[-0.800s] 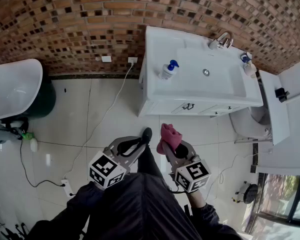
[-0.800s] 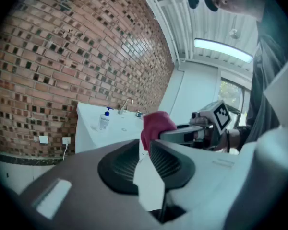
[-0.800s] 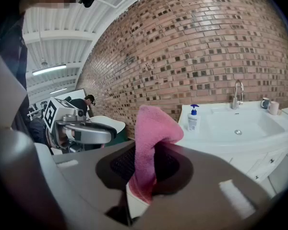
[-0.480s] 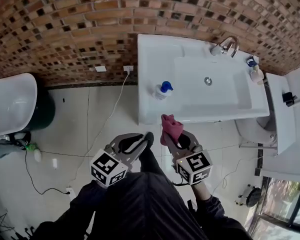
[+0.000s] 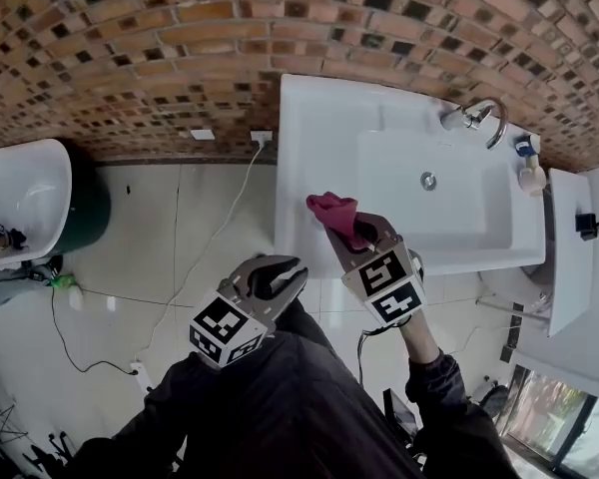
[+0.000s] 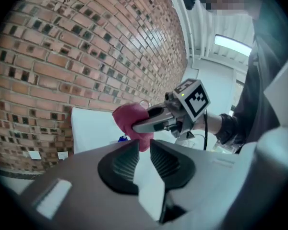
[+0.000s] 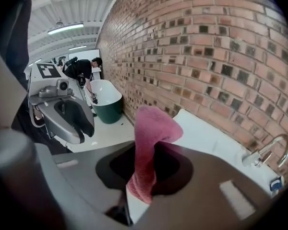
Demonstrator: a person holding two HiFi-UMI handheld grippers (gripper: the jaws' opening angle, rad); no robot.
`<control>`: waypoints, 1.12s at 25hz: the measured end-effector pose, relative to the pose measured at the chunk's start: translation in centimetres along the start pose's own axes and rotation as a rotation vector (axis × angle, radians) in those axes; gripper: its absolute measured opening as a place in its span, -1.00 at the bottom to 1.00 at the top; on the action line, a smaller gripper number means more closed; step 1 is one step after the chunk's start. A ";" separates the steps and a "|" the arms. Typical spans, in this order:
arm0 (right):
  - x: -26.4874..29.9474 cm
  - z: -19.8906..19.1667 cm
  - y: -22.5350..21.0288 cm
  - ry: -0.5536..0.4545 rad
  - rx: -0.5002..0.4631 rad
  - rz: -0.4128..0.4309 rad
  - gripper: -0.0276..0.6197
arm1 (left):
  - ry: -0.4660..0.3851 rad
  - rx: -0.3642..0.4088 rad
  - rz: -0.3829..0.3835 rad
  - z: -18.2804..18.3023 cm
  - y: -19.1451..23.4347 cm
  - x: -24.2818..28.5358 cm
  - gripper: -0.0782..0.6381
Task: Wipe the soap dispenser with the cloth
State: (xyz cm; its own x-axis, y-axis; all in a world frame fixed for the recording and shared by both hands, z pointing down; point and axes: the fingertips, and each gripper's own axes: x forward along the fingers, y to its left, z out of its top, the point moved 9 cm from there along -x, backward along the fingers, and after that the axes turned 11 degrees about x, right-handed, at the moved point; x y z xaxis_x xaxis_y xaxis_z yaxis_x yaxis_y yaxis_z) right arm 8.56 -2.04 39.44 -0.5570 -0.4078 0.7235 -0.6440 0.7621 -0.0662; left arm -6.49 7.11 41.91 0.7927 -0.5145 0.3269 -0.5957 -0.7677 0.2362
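Observation:
My right gripper (image 5: 354,230) is shut on a pink cloth (image 5: 331,211) and holds it over the left part of the white sink counter (image 5: 309,118). In the head view the cloth hides the soap dispenser. In the left gripper view only the dispenser's blue pump (image 6: 122,139) peeks out below the cloth (image 6: 129,119). In the right gripper view the cloth (image 7: 151,128) stands up from between the jaws of that gripper (image 7: 144,176). My left gripper (image 5: 285,272) hangs lower, in front of the counter, shut with nothing in it (image 6: 144,150).
A chrome faucet (image 5: 474,116) and a small bottle (image 5: 526,168) stand at the basin's far right. A white and green tub (image 5: 25,198) sits at the left. A cable runs from the wall socket (image 5: 262,138) across the tiled floor. A brick wall backs the counter.
My right gripper has carried the cloth up and forward over the counter's left part, covering the dispenser in the head view. The left gripper stays low and shut.

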 end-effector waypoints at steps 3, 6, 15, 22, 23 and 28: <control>0.5 -0.8 -0.9 0.030 0.117 0.021 -0.70 | -0.010 -0.014 -0.023 0.4 1.4 0.5 -0.65; -0.5 -2.7 -1.9 0.017 0.307 0.036 -0.70 | -0.017 -0.006 -0.058 1.1 2.7 0.6 -0.65; -2.7 -4.4 0.5 -0.211 0.275 -0.091 -0.70 | 0.027 0.041 -0.158 1.7 6.6 1.5 -0.65; 1.8 -7.4 4.0 -0.138 0.010 -0.173 -0.70 | 0.064 0.067 -0.192 1.7 7.9 1.2 -0.65; 2.4 -7.6 4.1 -0.132 -0.007 -0.185 -0.70 | 0.067 0.069 -0.193 1.7 8.0 1.2 -0.65; 5.4 -9.0 3.4 -0.079 -0.041 -0.205 -0.70 | 0.072 0.072 -0.178 1.8 8.7 0.6 -0.65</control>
State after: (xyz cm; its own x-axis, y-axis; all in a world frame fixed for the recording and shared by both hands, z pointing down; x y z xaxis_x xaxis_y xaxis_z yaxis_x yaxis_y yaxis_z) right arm 8.12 2.89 49.32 -0.4573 -0.5930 0.6628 -0.7267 0.6787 0.1059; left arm -10.96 -0.52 42.48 0.8717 -0.3421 0.3507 -0.4345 -0.8706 0.2308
